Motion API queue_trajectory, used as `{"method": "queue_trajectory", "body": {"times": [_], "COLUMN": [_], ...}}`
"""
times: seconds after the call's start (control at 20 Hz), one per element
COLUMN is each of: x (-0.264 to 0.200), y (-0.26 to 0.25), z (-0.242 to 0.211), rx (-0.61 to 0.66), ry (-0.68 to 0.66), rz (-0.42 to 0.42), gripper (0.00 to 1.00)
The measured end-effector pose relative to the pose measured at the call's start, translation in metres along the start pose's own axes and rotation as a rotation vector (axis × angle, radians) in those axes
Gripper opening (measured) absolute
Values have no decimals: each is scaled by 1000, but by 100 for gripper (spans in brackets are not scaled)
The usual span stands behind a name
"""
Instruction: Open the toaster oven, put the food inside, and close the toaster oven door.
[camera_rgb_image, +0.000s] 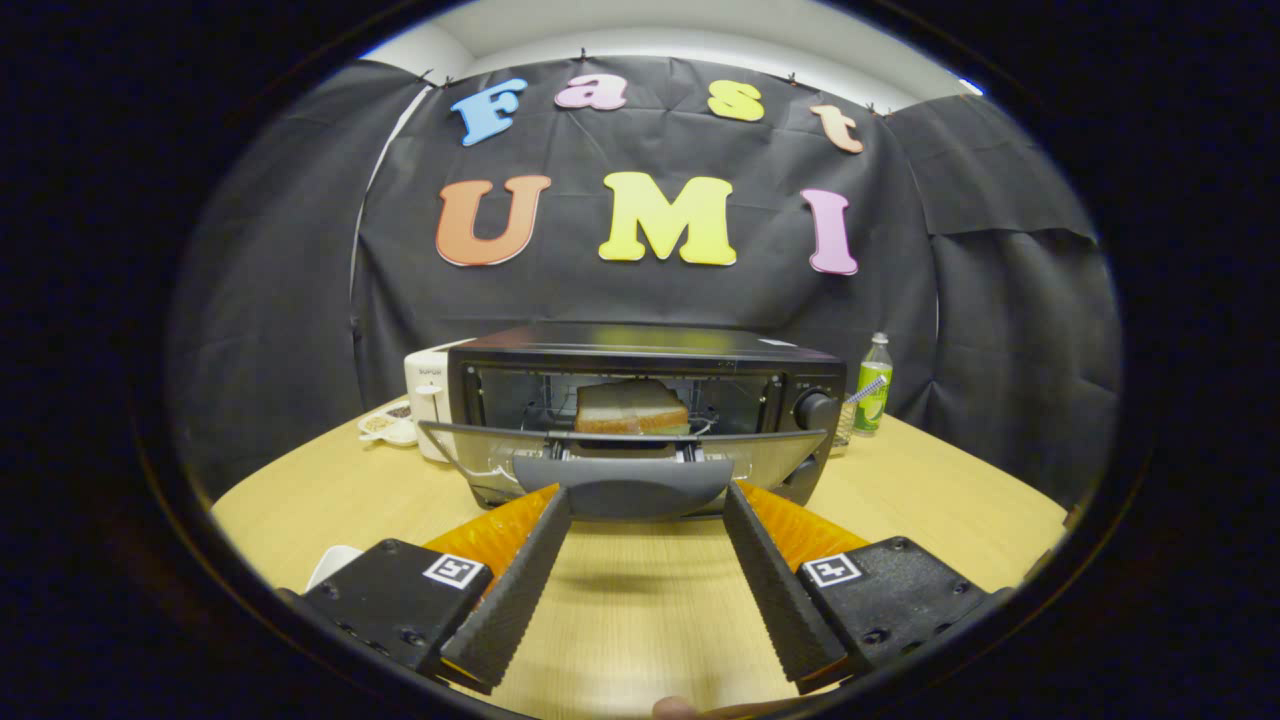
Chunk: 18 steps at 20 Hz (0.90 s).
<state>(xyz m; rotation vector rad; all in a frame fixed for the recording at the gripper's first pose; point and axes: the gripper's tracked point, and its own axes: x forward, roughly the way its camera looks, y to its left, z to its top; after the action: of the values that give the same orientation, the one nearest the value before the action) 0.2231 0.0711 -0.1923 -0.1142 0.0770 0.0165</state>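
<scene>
The gripper (648, 500) stands released, its two fingers (520, 580) spread wide at the bottom of the frame, their tips just at either end of the door handle (628, 488) without pressing on it. The oven (640, 410) sits at the centre of the frame on the pale wooden surface (330, 500), its glass door (470, 450) folded down toward the gripper, roughly level. Inside, on the rack, lies the bread (630, 408), a slice with a brown crust, well beyond the fingertips. A knob (815, 408) shows on the oven's right panel. To the left of the oven, touching or just beside it, stands a white appliance (428, 385), with a small white dish (388, 425) in front of it. To the right of the oven stands a clear bottle (873, 385) with a green label. A white object (330, 565) peeks out at the lower left beside the gripper's body; what it is cannot be told. A fingertip (680, 708) shows at the very bottom edge.
</scene>
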Motion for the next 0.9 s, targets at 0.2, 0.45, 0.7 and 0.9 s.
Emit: {"method": "queue_trajectory", "body": {"times": [0.2, 0.45, 0.7, 0.9], "x": [4, -37, -91, -138], "y": [1, 3, -12, -27], "z": [1, 40, 93, 133], "rx": [-23, 12, 69, 97], "ry": [33, -15, -45, -73], "rz": [5, -4, 20, 25], "gripper": [100, 100, 100, 100]}}
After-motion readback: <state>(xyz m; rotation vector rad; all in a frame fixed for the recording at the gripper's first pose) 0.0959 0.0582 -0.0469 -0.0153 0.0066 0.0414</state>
